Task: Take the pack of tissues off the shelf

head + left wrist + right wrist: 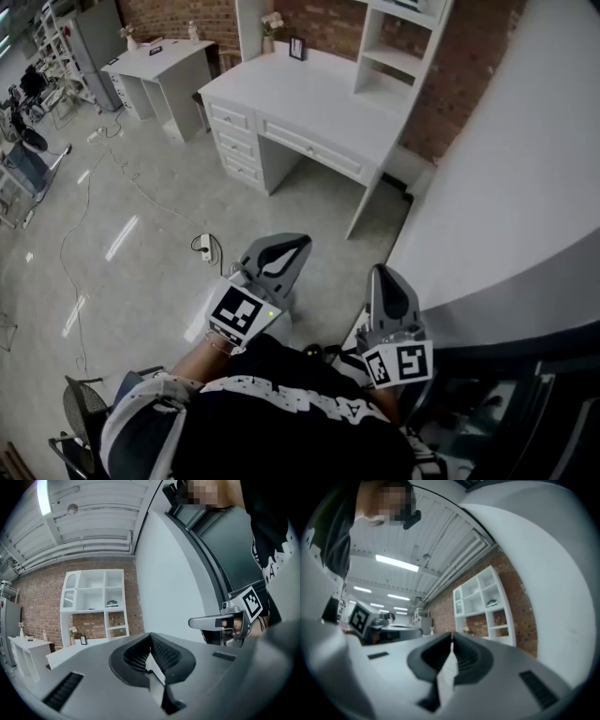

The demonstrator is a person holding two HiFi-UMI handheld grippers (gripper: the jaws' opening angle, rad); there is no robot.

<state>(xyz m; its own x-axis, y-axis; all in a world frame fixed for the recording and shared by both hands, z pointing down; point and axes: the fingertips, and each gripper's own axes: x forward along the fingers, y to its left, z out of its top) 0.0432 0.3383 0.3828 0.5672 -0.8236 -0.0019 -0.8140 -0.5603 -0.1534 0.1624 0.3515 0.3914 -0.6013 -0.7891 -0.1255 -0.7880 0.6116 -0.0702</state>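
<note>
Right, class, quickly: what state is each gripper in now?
Left gripper: closed, holding nothing.
Right gripper: closed, holding nothing.

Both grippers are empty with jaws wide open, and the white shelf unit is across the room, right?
No: left gripper and right gripper are empty but shut, as both gripper views show. The white shelf unit is across the room.

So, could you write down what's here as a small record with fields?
Place: room with brick wall, white desk, white shelf unit on it
Left hand-held gripper: jaws together, empty
Right hand-held gripper: jaws together, empty
On shelf: small dark item, too far away to identify
Progress: nothing taken from the shelf yet
</note>
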